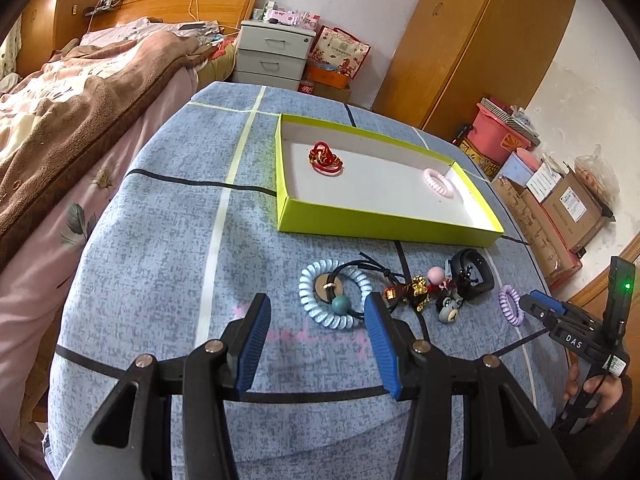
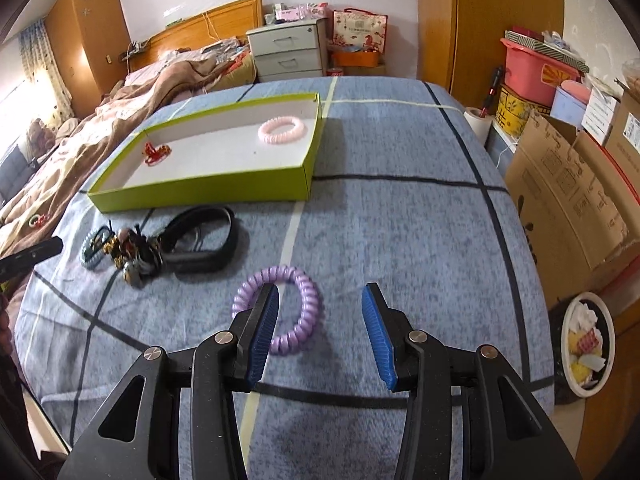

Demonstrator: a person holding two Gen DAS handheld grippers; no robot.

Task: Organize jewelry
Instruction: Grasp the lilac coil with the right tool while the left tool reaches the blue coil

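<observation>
A green box [image 1: 360, 224] [image 2: 208, 192] on the blue cloth holds a red knot bracelet [image 1: 325, 159] [image 2: 155, 153] and a pink coil ring [image 1: 439, 183] [image 2: 282, 130]. In front of it lie a light-blue coil ring [image 1: 316, 312] [image 2: 90, 258] with a black cord and teal bead [image 1: 341, 304], gold-and-red charms [image 1: 416, 290] [image 2: 132, 252], a black watch band [image 1: 472, 274] [image 2: 204, 240] and a purple coil ring [image 1: 511, 305] [image 2: 298, 314]. My left gripper [image 1: 318, 314] hovers open above the light-blue ring. My right gripper [image 2: 320, 306] [image 1: 536, 308] stands open over the purple ring.
A bed [image 1: 80, 92] with a brown blanket runs along the table's left. Cardboard boxes [image 2: 572, 200] and a pink bin [image 2: 536, 68] stand at the right, with a bowl [image 2: 588, 344] on the floor. A grey drawer unit [image 1: 272, 52] is behind.
</observation>
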